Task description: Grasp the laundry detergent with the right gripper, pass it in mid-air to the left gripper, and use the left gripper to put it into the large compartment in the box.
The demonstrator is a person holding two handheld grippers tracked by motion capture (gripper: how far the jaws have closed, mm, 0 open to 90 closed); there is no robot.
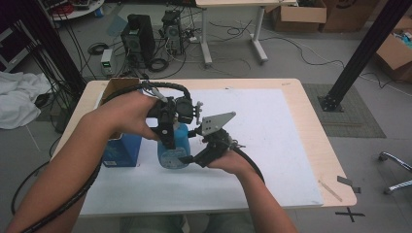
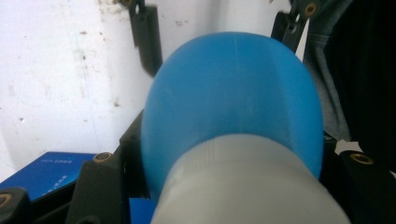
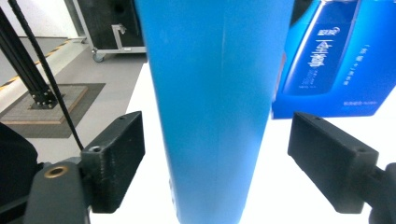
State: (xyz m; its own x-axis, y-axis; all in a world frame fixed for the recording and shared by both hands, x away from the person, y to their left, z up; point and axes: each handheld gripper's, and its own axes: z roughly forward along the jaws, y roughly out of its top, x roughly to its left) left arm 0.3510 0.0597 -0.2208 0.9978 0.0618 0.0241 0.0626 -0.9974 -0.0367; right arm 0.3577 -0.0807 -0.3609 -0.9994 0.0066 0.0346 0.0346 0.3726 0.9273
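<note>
Holding a blue bottle point(image 1: 174, 145) near the middle of the high view, the left tool point(image 1: 167, 141) comes down from above and is clamped on the bottle's upper part; in the left gripper view the blue shoulder point(image 2: 233, 98) and grey-white cap point(image 2: 247, 186) sit tight between its black jaws. The right tool point(image 1: 187, 159), just to the right of the bottle in the high view, has its jaws spread and off the plastic: in the right gripper view the blue body point(image 3: 210, 102) stands between them with a clear gap on each side. Judging from this, the bottle seems already out of the blue box point(image 1: 120, 148) standing just to its left on the white desk point(image 1: 272, 145), and one tool has let go while the other carries it; setting it down or working the cap looks left to do. The bottle's long axis runs roughly vertical, cap up toward the left tool and base toward the desk, though whether the base touches the desk cannot be told.
</note>
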